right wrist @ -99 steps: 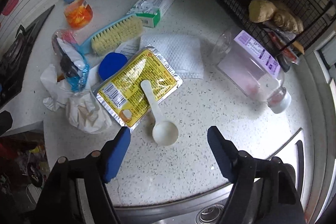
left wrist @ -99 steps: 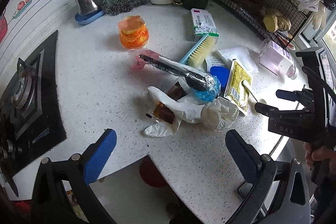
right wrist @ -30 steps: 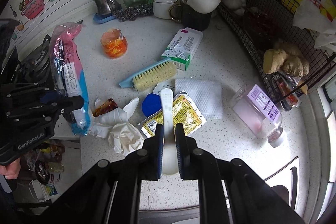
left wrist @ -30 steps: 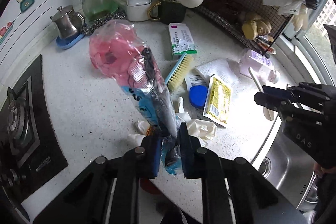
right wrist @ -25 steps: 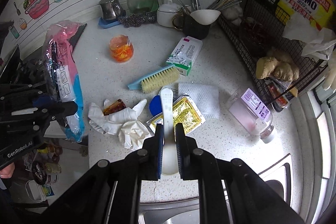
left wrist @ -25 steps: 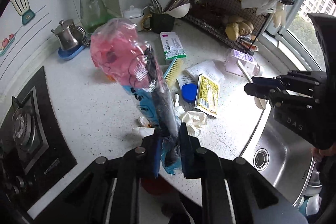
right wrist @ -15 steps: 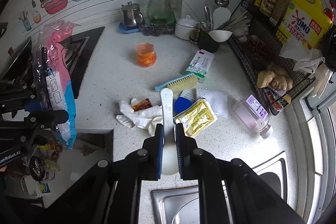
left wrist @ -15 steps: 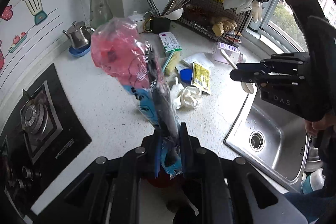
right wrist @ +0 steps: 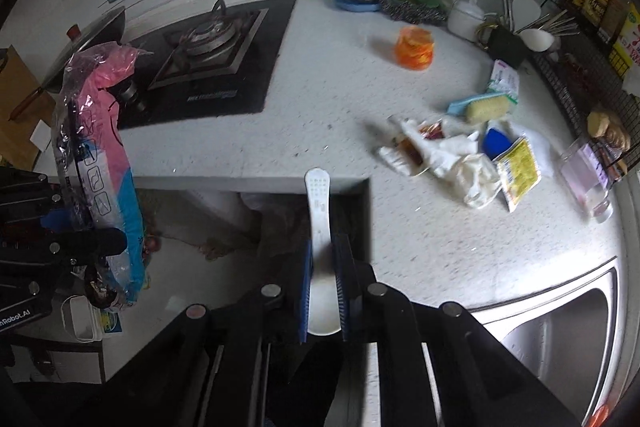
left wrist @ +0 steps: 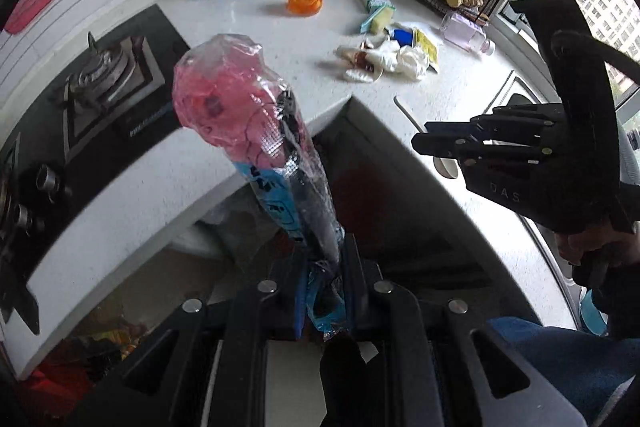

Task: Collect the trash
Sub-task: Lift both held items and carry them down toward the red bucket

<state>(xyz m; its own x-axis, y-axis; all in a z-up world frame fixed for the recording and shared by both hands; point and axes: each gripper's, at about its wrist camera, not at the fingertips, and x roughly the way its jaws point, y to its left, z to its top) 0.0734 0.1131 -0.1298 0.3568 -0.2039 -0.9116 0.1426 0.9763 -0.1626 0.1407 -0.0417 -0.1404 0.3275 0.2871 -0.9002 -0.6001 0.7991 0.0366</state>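
Observation:
My left gripper [left wrist: 322, 259] is shut on the lower end of a long pink and blue plastic package [left wrist: 240, 115], which stands up tilted over the counter's edge. My right gripper [right wrist: 324, 255] is shut on the bowl end of a white plastic spoon [right wrist: 318, 203], whose handle points at the counter notch. Each gripper shows in the other's view: the right gripper [left wrist: 424, 143] at right, the left gripper [right wrist: 80, 227] with the package [right wrist: 96, 131] at left. Crumpled white gloves [right wrist: 460, 159], a yellow sachet [right wrist: 518, 167] and a brown wrapper [right wrist: 408, 147] lie on the white counter [right wrist: 320, 99].
A black gas hob [right wrist: 212, 39] sits at the left of the counter and a steel sink [right wrist: 560, 327] at the right. An orange jar [right wrist: 416, 47], a brush [right wrist: 484, 107], a blue lid [right wrist: 494, 141] and a lying bottle [right wrist: 588, 179] stay on top. A dark gap [left wrist: 360, 187] opens below the notch.
Both grippers have pulled back from the trash pile to over the counter's notched edge. The hob has come into view. Each gripper's hold is unchanged.

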